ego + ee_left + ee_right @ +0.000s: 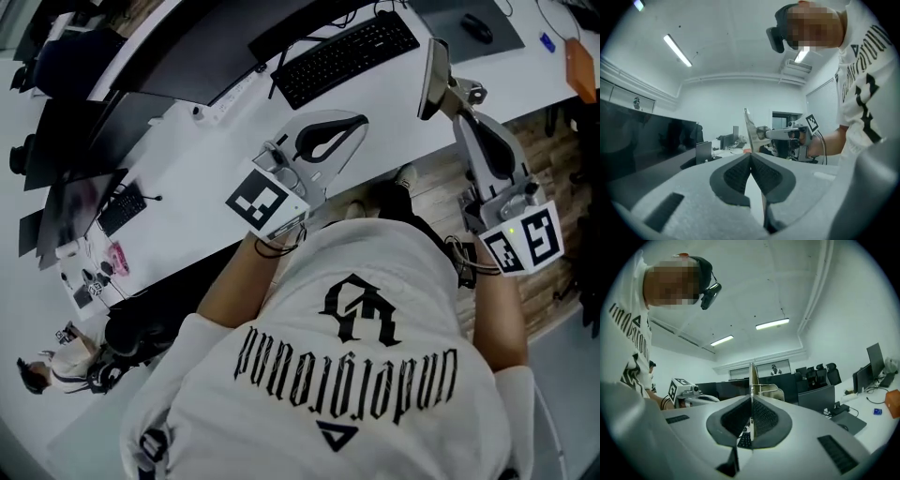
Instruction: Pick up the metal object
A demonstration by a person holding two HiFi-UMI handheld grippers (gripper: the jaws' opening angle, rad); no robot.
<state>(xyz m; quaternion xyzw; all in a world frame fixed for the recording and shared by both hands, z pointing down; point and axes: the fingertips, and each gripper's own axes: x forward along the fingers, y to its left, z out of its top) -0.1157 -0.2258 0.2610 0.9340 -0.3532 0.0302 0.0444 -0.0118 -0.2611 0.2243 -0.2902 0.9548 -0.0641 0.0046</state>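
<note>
The thin flat grey metal plate (434, 80) is already off the white desk (187, 159). It stands on edge in the air over the desk's near border, to the right of the black keyboard (345, 56), and is pinched at its lower part by the right gripper (452, 89). The right gripper view shows the two dark ribbed pads pressed flat against both faces of the plate (751, 376), which rises straight out of the closed tips (751, 401). The left gripper (361, 120) is closed on nothing, its pads meeting tip to tip (750, 157), and it hangs to the left of the plate and apart from it. Its own view shows the plate (750, 131) beyond its tips. The pick looks essentially made, so the step in hand is to carry the lift cleanly. The bite is small and sits low on a smooth sheet, so the plate could pivot or slip between the pads if the wrist swings quickly. A firm squeeze, a slow and even rise and a vertical plate should stop its weight from levering against the pads. The left gripper is best kept clear to the left so that it does not knock the free upper edge. It should come in only if a second hold is wanted, opening first and closing on bare metal away from the right pads.
</note>
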